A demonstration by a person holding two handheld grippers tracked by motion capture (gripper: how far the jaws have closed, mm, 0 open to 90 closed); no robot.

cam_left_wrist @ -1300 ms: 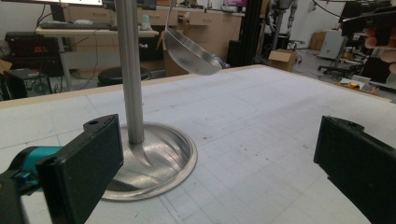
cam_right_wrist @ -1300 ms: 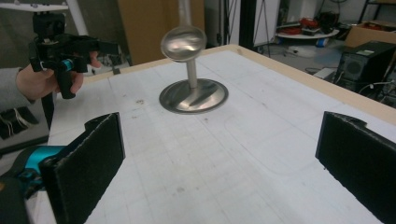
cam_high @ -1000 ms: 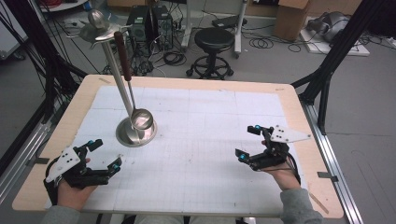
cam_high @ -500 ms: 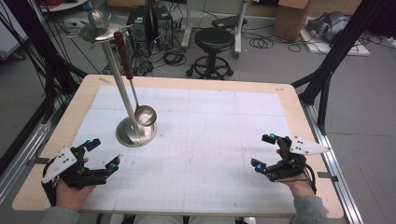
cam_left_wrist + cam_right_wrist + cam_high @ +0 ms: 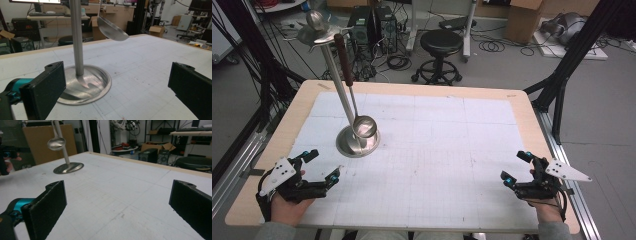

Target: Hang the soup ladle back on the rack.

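Note:
A steel stand [image 5: 358, 141] with a round base and a tall pole rises at the table's left middle. A ladle [image 5: 364, 126] with a dark brown handle hangs from its top, bowl just above the base. My left gripper [image 5: 323, 163] is open near the front left, close in front of the base and holding nothing. In the left gripper view the base [image 5: 85, 85] and ladle bowl [image 5: 111, 28] sit just beyond the open gripper [image 5: 117, 92]. My right gripper [image 5: 513, 165] is open and empty near the front right edge. From the right gripper [image 5: 117, 210], the stand [image 5: 68, 167] and ladle [image 5: 56, 143] lie far off.
A white gridded mat [image 5: 437, 150] covers the wooden table [image 5: 522, 107]. Behind the table stand a black stool [image 5: 442, 42], computer cases and cables on the floor. Black frame legs [image 5: 562, 75] rise at the right. The other hand [image 5: 7, 162] shows at the right gripper view's left edge.
My right gripper has moved right and back toward the table's near right corner, still open. The ladle bowl sways slightly on the stand. The left gripper has barely moved.

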